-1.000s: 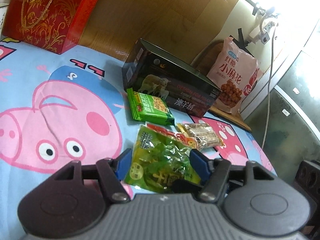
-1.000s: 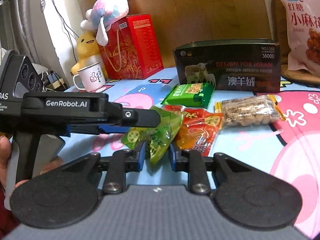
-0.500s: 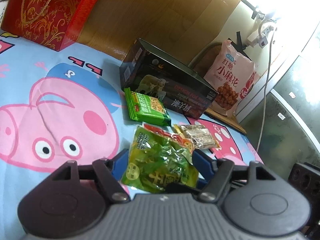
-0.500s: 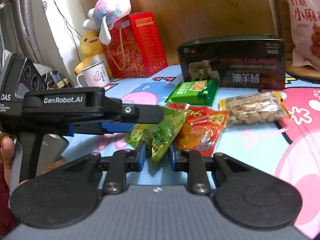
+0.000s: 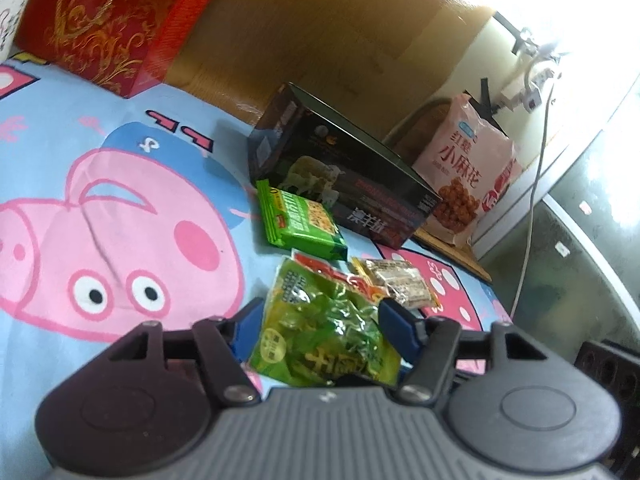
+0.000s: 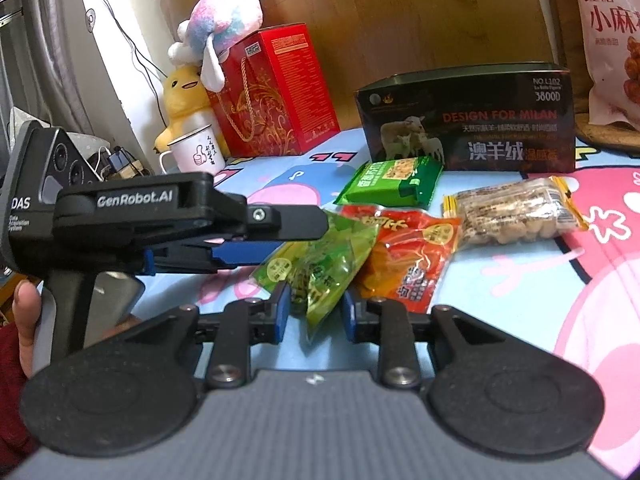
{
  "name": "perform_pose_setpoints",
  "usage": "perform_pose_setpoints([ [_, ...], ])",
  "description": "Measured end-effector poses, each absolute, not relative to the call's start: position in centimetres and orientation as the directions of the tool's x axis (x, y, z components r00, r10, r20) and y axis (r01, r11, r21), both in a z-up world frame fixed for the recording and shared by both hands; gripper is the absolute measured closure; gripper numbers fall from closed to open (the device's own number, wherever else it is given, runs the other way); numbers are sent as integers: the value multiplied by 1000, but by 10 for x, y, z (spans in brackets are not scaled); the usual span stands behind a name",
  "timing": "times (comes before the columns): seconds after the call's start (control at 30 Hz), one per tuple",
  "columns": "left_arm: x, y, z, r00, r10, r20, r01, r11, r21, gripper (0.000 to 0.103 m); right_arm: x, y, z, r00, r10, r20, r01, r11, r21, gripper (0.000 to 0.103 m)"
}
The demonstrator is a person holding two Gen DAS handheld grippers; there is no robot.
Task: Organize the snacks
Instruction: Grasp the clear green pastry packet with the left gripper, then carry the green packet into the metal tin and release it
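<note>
A crinkled green snack pouch (image 5: pixel 320 328) (image 6: pixel 320 268) lies on the cartoon-pig sheet, over the edge of an orange-red pouch (image 6: pixel 412 252). My left gripper (image 5: pixel 320 320) is open, its blue pads either side of the green pouch. My right gripper (image 6: pixel 314 310) has its jaws close on either side of the pouch's near corner; contact is unclear. Further back lie a green cracker pack (image 5: pixel 300 216) (image 6: pixel 394 182) and a clear pack of puffed bars (image 5: pixel 394 282) (image 6: pixel 516 210).
A dark box with sheep (image 6: pixel 468 120) (image 5: pixel 340 176) stands behind the snacks. A pink snack bag (image 5: pixel 466 176) leans at the back right. A red gift bag (image 6: pixel 272 92), plush toys (image 6: pixel 220 24) and a white mug (image 6: pixel 196 154) stand at the back left.
The left gripper has moved forward so the green pouch sits deeper between its pads. The right gripper's jaws have opened slightly around the pouch's corner.
</note>
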State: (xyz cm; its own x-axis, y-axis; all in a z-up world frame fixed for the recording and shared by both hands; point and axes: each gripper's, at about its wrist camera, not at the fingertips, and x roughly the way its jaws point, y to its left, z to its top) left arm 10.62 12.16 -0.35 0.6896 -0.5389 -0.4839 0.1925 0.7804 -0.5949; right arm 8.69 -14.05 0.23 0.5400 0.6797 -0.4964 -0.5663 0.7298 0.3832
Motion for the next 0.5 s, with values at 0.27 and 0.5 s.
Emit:
perform_pose_setpoints([
  [0.27, 104, 115, -2, 695, -499, -517, 181, 818, -546, 70, 82, -142, 4, 555, 676, -484, -573, 733, 366, 78],
  [0.5, 103, 113, 19, 677, -558, -479, 233, 780, -580, 73, 68, -156, 12, 597, 702, -388, -580, 712, 396, 80],
])
